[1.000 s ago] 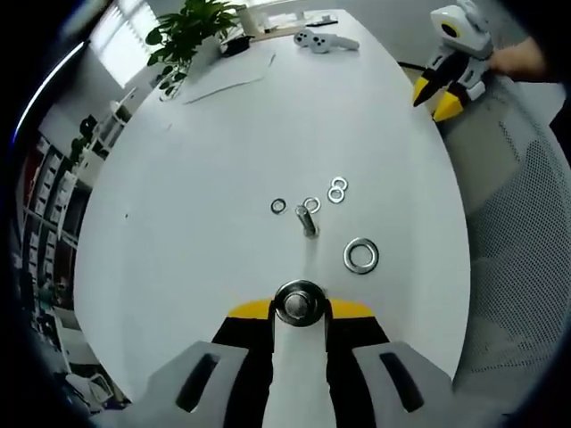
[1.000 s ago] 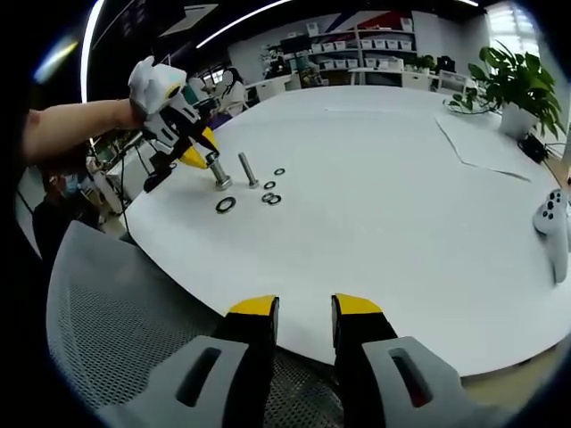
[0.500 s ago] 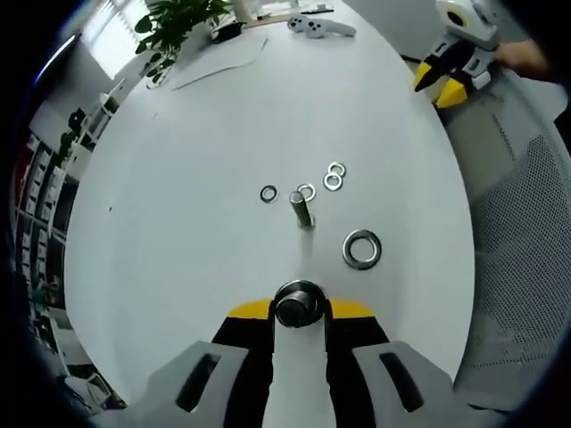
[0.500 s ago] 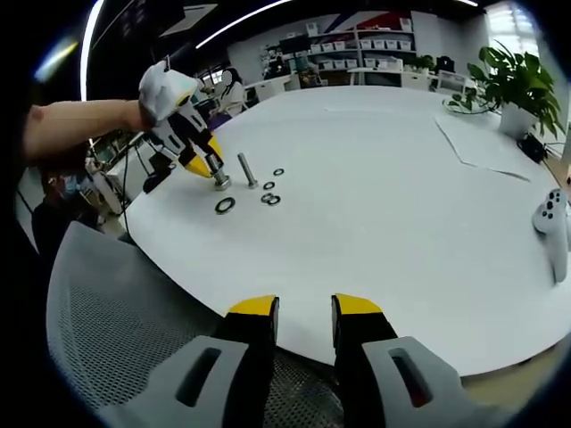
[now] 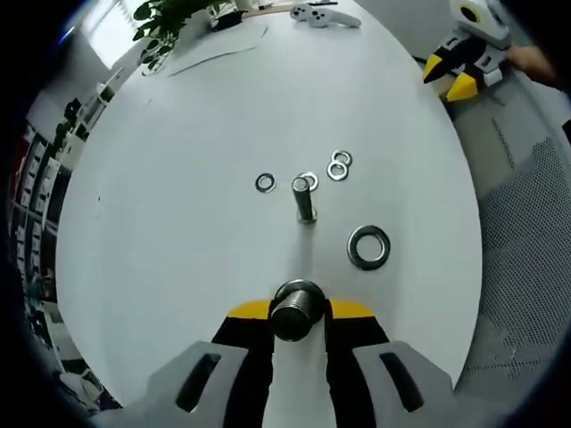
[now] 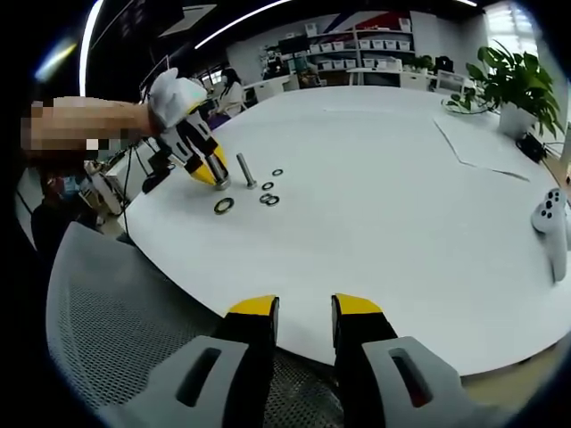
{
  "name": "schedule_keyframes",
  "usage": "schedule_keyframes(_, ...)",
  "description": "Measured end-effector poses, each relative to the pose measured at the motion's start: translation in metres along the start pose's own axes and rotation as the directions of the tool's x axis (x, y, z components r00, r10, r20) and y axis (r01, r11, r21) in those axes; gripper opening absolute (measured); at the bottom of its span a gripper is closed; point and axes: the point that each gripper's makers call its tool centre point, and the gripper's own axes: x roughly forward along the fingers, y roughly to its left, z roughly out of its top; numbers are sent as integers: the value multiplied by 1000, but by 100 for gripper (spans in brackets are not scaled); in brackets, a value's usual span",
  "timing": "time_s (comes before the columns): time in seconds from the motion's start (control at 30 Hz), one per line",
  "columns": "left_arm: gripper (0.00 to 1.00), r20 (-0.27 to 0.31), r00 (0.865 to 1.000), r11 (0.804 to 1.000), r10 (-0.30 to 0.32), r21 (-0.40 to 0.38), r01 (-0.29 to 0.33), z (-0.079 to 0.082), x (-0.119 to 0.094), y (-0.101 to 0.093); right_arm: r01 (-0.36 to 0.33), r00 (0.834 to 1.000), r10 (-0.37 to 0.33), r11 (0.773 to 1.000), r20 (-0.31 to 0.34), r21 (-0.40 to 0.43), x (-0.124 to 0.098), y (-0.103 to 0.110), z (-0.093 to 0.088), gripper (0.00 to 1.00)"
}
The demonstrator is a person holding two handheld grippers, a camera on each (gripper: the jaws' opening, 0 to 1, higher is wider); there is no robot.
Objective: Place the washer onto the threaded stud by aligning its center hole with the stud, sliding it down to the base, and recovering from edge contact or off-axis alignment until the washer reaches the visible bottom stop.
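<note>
Steel washer [image 5: 368, 247] lies beyond the left claw [image 5: 299, 311], right.

Big white oval worktop [image 6: 384, 205]. Grey mesh chair [image 6: 134, 321] at its near edge. Potted plant [image 6: 513, 85] and sheet of paper [image 6: 477, 143] near far right edge. Shelving [image 6: 357, 49] along back wall, ceiling light strips [image 6: 241, 20] above. Window [image 5: 111, 22] behind plant.

Lower shaft of gripped bolt [image 5: 298, 308] hidden between jaws. Far small washers [image 6: 268, 193] too small to count. Far shelf [image 6: 375, 45] contents blurred.
</note>
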Motion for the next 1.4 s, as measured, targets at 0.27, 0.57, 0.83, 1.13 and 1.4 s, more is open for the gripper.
schedule_keyframes(0.27, 21, -4, 1000, 998, 8, 66, -7, -9, -1, -2, -5, 1000, 5, 1000, -3, -2, 0, 1, 0, 26)
schedule_keyframes(0.57, 27, 50, 998, 995, 39, -97, -34, -22, -12, -3, -14, 1000, 14, 1000, -7, -9, 1, 2, -1, 26)
schedule_keyframes(0.83, 30, 144, 986, 969, 79, -242, -42, -22, -22, -9, -16, 1000, 16, 1000, 0, -6, 1, 3, 0, 26)
schedule_keyframes(1.13, 32, 211, 973, 959, 90, -282, -27, -11, -31, -32, -16, 1000, 16, 1000, 0, -7, 1, 3, 0, 26)
schedule_keyframes(1.4, 32, 228, 972, 971, 55, -240, 1, 3, -23, -51, -19, 1000, 19, 1000, 0, -8, 1, 3, 0, 26)
